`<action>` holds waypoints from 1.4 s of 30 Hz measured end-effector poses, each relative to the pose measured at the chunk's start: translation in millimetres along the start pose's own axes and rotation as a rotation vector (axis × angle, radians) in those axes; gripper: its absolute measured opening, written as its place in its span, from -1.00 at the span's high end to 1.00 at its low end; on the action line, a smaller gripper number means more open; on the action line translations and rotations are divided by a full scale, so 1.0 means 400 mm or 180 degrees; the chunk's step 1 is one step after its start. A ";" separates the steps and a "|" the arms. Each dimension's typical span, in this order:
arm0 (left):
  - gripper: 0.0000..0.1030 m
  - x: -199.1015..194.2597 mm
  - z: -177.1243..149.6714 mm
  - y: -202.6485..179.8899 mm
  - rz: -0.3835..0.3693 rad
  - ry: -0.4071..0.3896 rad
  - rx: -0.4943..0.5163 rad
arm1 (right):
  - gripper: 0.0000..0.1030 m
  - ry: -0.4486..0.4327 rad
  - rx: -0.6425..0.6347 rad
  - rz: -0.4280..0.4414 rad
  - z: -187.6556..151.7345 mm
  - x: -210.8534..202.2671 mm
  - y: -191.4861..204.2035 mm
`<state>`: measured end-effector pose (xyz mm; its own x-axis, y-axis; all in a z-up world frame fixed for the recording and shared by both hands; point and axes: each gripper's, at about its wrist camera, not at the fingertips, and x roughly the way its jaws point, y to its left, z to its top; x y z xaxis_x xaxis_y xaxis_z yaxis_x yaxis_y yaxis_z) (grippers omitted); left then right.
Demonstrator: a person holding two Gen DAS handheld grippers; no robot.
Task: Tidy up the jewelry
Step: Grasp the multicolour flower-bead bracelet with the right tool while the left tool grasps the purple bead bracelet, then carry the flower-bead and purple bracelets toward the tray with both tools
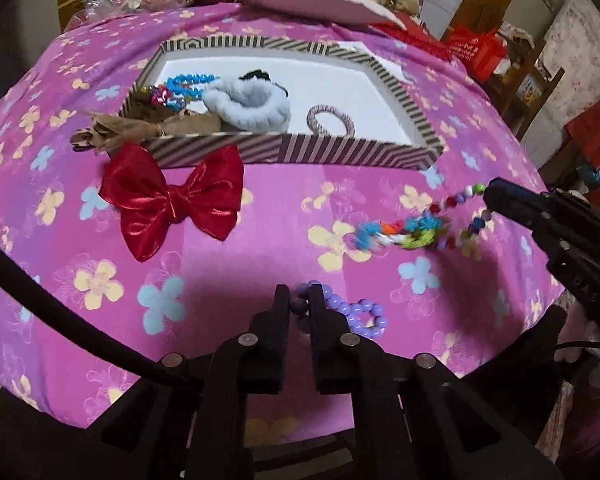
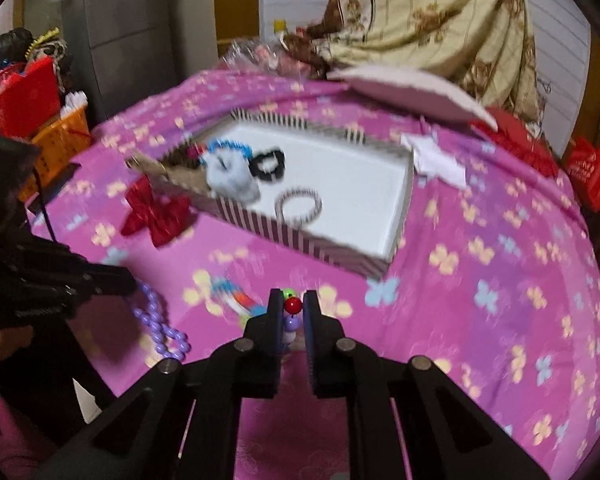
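On the pink flowered bedspread (image 1: 260, 216), my left gripper (image 1: 299, 290) is shut on a purple bead bracelet (image 1: 360, 312), with beads wedged between its fingers. The rest of the bracelet loops out to the right on the cloth. My right gripper (image 2: 293, 294) is shut on a multicoloured bead necklace (image 2: 292, 306). From the left wrist view the right gripper (image 1: 492, 194) holds that necklace (image 1: 412, 228) dangling just above the spread. A striped box (image 1: 300, 148) farther back holds a fluffy blue scrunchie (image 1: 248, 106), a striped hair tie (image 1: 330, 120) and blue beads (image 1: 188, 82).
A red satin bow (image 1: 172, 200) lies in front of the box's left corner, and a brown bow (image 1: 140, 128) droops over that corner. A pink cushion (image 1: 320, 0) and piled bedding sit behind. Red bags (image 1: 476, 48) and clutter stand past the bed's right edge.
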<state>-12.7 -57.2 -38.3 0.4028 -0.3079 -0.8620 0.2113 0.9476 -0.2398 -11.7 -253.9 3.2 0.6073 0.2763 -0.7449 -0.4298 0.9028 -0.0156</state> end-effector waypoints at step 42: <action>0.42 -0.018 0.021 0.020 0.0019 -0.0027 -0.0219 | 0.95 0.0608 0.0014 0.0195 -0.058 0.174 -0.044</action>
<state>-6.4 -47.9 -30.2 0.4114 -0.3026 -0.8597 0.1471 0.9530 -0.2650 22.7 -258.0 -63.8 0.4421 0.2635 -0.8574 -0.4589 0.8877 0.0361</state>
